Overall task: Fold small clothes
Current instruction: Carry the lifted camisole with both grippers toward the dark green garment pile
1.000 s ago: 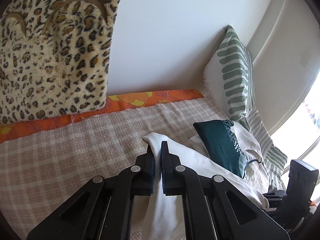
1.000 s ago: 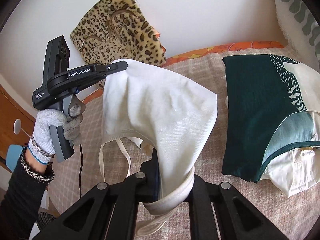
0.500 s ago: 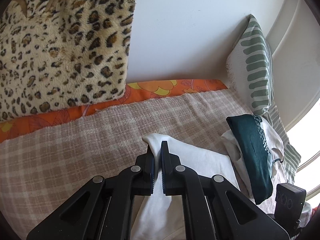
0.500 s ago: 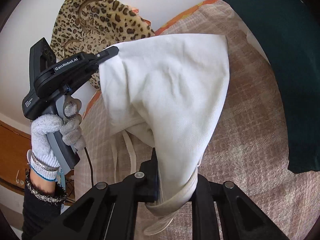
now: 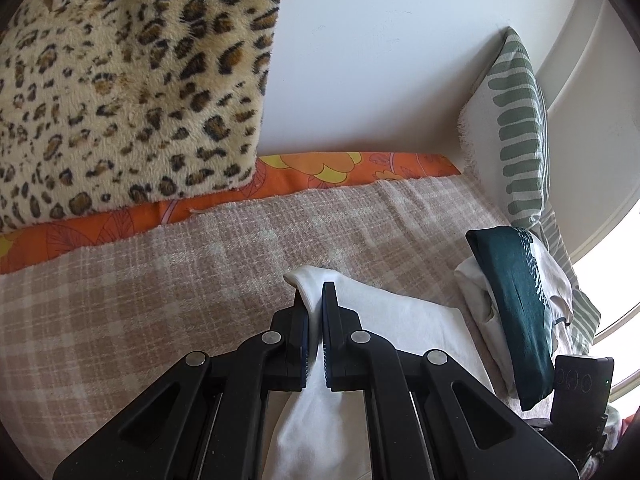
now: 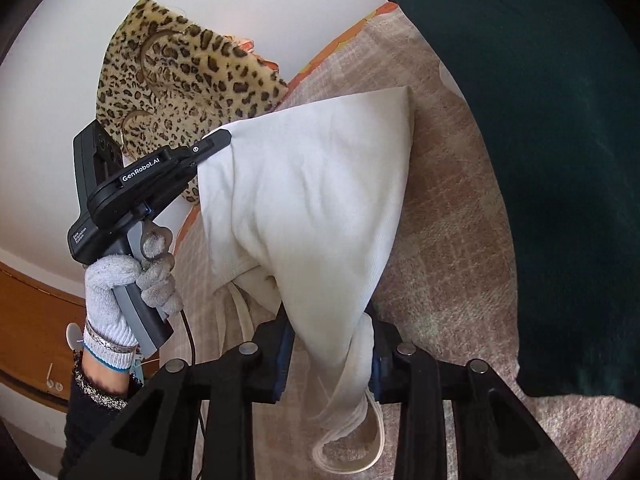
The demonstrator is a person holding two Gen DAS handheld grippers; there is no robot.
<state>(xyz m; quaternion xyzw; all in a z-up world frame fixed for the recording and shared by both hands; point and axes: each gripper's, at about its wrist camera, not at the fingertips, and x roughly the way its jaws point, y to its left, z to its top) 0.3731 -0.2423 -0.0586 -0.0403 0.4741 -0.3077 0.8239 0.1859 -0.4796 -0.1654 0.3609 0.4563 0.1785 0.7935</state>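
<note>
A small white garment [image 6: 312, 208] hangs stretched between my two grippers above the checked bed cover [image 6: 448, 240]. My left gripper [image 5: 315, 296] is shut on one corner of the white garment [image 5: 400, 320]; it shows in the right wrist view [image 6: 218, 140], held by a gloved hand. My right gripper [image 6: 332, 320] is closed on the bunched waistband end, its jaws held apart by the thick fabric. Thin straps dangle below the cloth.
A folded dark green garment [image 5: 516, 312] lies on a white one at the right; it fills the right wrist view's right side [image 6: 560, 160]. A leopard-print cushion [image 5: 120, 80], a green-striped pillow [image 5: 516, 120] and an orange sheet edge [image 5: 320, 168] line the wall.
Both grippers have moved forward and lower over the bed with the white garment still held. The green pile has come much closer to the right gripper.
</note>
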